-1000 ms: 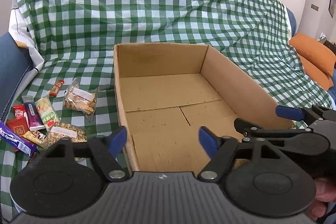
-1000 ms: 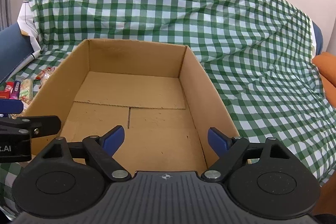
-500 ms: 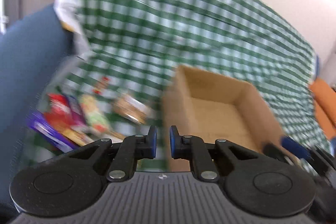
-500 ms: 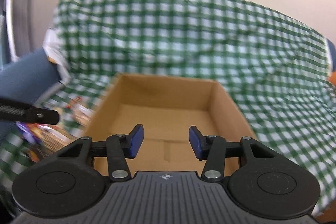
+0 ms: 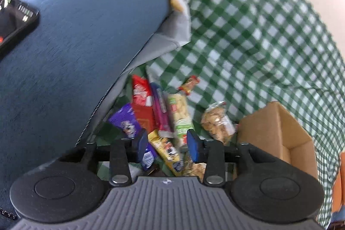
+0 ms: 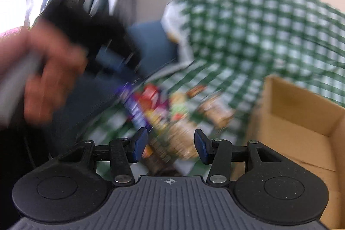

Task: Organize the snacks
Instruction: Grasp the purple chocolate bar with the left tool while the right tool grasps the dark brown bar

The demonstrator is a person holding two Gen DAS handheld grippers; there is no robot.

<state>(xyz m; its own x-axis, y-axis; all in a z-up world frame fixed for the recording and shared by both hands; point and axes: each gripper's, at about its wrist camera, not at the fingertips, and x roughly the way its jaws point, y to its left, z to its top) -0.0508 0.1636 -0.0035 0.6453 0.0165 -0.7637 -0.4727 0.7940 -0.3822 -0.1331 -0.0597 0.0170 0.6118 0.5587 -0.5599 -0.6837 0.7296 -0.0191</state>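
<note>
Green checked cloth (image 5: 258,46) carries your snack pile (image 5: 163,113), with the cardboard box (image 5: 278,128) just right of it. Your left gripper (image 5: 167,143) hangs over the pile, jaws parted around nothing, a yellow bar (image 5: 166,150) showing between them. Your right gripper (image 6: 170,144), also released, faces the same blurred pile.

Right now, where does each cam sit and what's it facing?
Left wrist: on the left gripper, looking down along its open fingers at the snacks, by a blue cushion; only its own fingers show.
Right wrist: on the right gripper, open, blurred, facing the same pile; the person's left hand shows at left.
Shared: snacks, box, checked cloth.
</note>
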